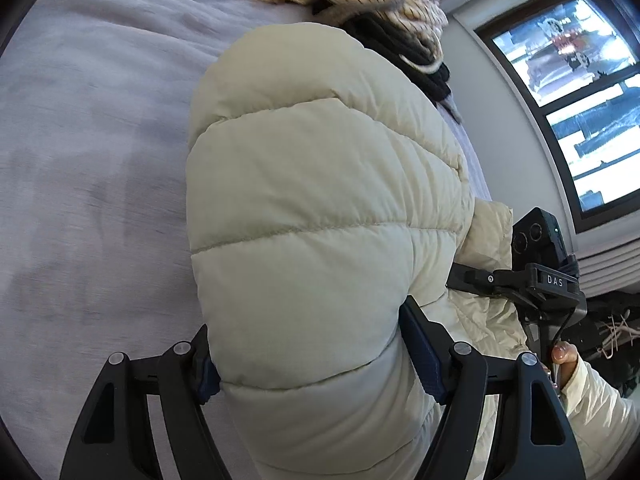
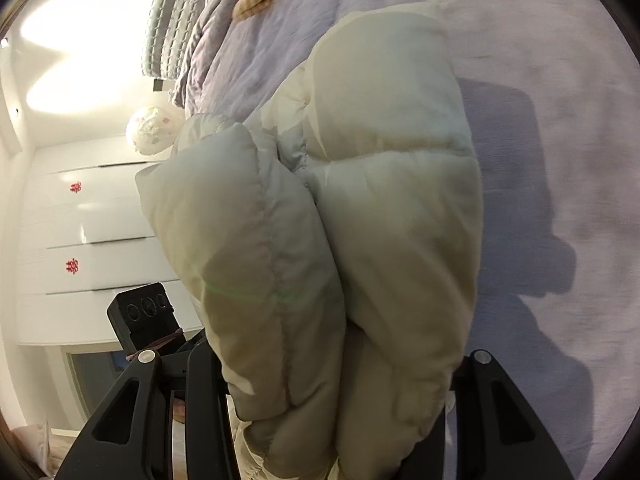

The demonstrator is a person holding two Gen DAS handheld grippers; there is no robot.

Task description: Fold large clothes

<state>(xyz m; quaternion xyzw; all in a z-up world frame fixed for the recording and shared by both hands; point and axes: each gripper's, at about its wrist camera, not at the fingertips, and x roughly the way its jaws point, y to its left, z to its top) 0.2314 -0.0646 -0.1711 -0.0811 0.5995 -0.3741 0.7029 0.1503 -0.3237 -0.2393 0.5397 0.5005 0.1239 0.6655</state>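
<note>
Gripping puffer jacket, fingers spread wide

cream puffer jacket bunched between right gripper fingers, above lilac bedspread

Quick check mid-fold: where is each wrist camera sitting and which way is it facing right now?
Left wrist: behind the left gripper, facing the puffer jacket, bed and window; right gripper and hand show.
Right wrist: behind the right gripper, facing the jacket, bed, wardrobe; left gripper shows.
Shared: jacket, bed.
</note>
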